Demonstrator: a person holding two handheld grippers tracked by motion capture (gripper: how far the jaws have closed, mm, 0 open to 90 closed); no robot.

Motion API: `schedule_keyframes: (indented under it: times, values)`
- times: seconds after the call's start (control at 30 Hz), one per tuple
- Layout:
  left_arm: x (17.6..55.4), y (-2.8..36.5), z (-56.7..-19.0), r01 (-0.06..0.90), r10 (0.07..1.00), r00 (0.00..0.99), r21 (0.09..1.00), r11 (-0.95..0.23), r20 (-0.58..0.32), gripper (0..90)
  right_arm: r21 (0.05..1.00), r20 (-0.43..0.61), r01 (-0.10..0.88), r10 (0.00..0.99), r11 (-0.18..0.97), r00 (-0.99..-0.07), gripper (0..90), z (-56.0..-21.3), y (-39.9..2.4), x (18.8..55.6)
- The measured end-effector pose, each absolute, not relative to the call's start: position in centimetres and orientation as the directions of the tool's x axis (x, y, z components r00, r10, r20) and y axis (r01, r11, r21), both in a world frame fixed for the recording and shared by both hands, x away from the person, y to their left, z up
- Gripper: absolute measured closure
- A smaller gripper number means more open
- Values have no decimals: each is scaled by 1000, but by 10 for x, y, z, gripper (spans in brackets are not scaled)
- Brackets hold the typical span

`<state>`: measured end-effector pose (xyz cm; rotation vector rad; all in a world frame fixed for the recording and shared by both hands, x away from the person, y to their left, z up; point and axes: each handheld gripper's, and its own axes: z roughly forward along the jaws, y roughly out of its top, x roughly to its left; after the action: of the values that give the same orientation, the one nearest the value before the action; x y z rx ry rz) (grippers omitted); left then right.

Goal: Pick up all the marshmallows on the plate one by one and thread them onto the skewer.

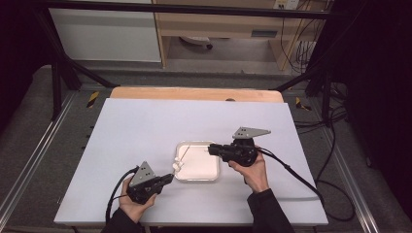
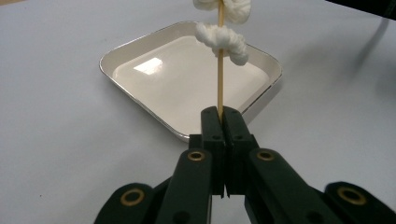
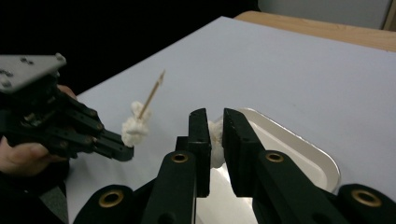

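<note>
Tools: two. Left tool (image 2: pixel 219 114) clamped shut on one wooden skewer (image 2: pixel 220 88), two marshmallows (image 2: pixel 223 39) threaded on it, held above tray's near-left edge. Right tool (image 3: pixel 215 135) pinching a third marshmallow (image 3: pixel 215 140) over tray, pads pressing it. Trays: one, white, square (image 1: pixel 214 170), mid desk (image 1: pixel 145 126).
</note>
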<state>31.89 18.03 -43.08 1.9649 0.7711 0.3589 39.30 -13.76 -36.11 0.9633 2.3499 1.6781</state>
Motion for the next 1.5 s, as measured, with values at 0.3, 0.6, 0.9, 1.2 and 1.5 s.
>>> schedule_keyframes:
  times: [0.3, 0.6, 0.9, 1.2, 1.5]
  values:
    - [319, 180, -430, 364, 646, 761, 865, -344, -63, 892, 895, 317, 429, 506, 119, -802, 822, -344, -124, 399]
    - [318, 180, -430, 362, 645, 762, 867, -343, -63, 892, 896, 346, 436, 484, 84, -804, 823, -340, -113, 404]
    - [318, 180, -430, 362, 645, 761, 867, -342, -63, 893, 891, 369, 451, 481, 61, -795, 829, -341, -110, 408]
    - [318, 180, -430, 363, 645, 761, 867, -342, -64, 892, 884, 382, 463, 470, 64, -796, 832, -346, -105, 409]
    - [318, 180, -430, 362, 645, 761, 867, -341, -64, 893, 879, 394, 472, 451, 71, -801, 833, -350, -101, 409]
